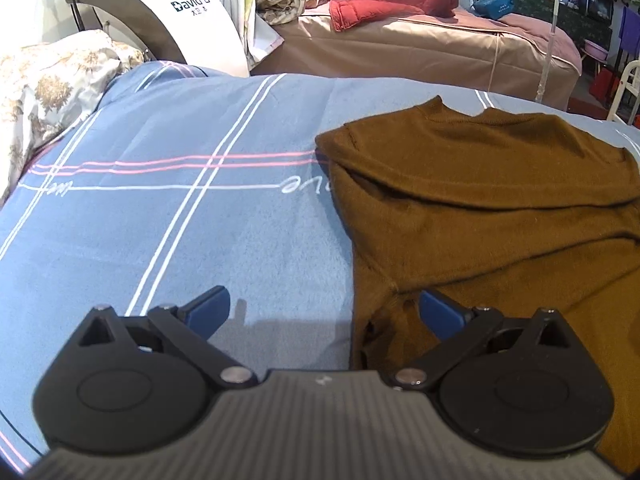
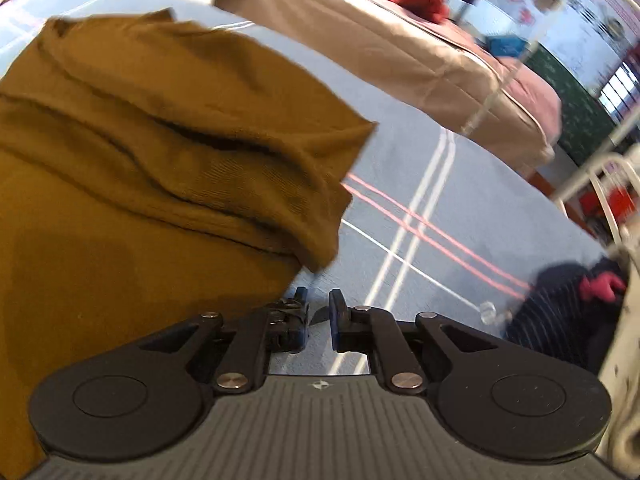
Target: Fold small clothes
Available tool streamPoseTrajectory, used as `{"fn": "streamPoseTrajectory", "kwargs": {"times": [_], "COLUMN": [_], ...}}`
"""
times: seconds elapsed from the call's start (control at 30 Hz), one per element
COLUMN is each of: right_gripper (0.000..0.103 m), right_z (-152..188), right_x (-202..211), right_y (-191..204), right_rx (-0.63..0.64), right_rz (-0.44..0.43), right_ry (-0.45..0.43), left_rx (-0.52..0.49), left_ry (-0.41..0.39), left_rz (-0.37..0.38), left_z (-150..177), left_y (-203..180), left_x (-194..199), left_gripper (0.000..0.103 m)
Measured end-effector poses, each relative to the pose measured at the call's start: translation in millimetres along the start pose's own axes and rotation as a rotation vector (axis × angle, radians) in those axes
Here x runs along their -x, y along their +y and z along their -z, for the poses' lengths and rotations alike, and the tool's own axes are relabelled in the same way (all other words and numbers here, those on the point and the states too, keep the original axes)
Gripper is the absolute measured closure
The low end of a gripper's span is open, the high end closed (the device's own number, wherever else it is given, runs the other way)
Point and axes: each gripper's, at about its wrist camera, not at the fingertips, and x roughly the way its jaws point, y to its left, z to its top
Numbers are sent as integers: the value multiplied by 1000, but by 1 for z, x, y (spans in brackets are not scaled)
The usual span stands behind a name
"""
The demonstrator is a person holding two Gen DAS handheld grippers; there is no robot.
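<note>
Brown sweater [image 1: 480, 208], frame right, lies half-folded with sleeves tucked; left gripper [image 1: 324, 308] gapes wide and empty, right gripper [image 2: 318, 312] is narrowed on nothing.

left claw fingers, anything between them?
Left wrist view: the claw stands open over the sweater edge; between the fingers lie blue sheet and the sweater's near edge, ungripped.

A brown knit top [image 1: 500, 216] lies spread on the blue striped bedsheet [image 1: 180, 220], its neckline toward the far edge of the bed. One sleeve is folded in across the chest, leaving soft ridges and creases in the cloth. Its outer sleeve edge [image 2: 320, 208] curls up slightly off the sheet.
</note>
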Motion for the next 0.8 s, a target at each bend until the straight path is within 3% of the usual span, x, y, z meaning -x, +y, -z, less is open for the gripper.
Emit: {"fn": "streamPoseTrajectory", "kwargs": {"times": [0.07,0.13,0.23,0.3,0.4,0.47,0.53,0.67,0.8], "right_gripper": [53,44,50,52,60,61,60,61,60], "right_z": [-7,-17,-40,-56,-75,-87,-94,-97,-90], "right_x": [12,16,6,-6,-20,-34,-44,-53,-59], "right_y": [-4,3,27,47,84,99,114,112,92], "right_rx": [-92,-112,-87,-109,-132,-144,-107,-104,-123], "right_rz": [-46,-121,-202,-319,-457,-440,-412,-403,-370], "right_ry": [-69,-122,-143,-121,-110,-93,-71,-57,-42], "left_rx": [-2,-12,-27,-16,62,94,44,-90,-114], "left_ry": [-6,5,39,56,-20,-64,-21,46,-29], "left_rz": [-19,-24,-58,-73,-50,17,63,112,50], "left_z": [-8,-15,-18,-17,-22,-32,-44,-56,-87], "left_y": [-2,-6,-13,-13,-3,4,1,-17,-19], "left_x": [-6,-16,-38,-48,-32,-26,-37,-72,-101], "left_gripper": [0,0,0,2,8,7,8,31,29]}}
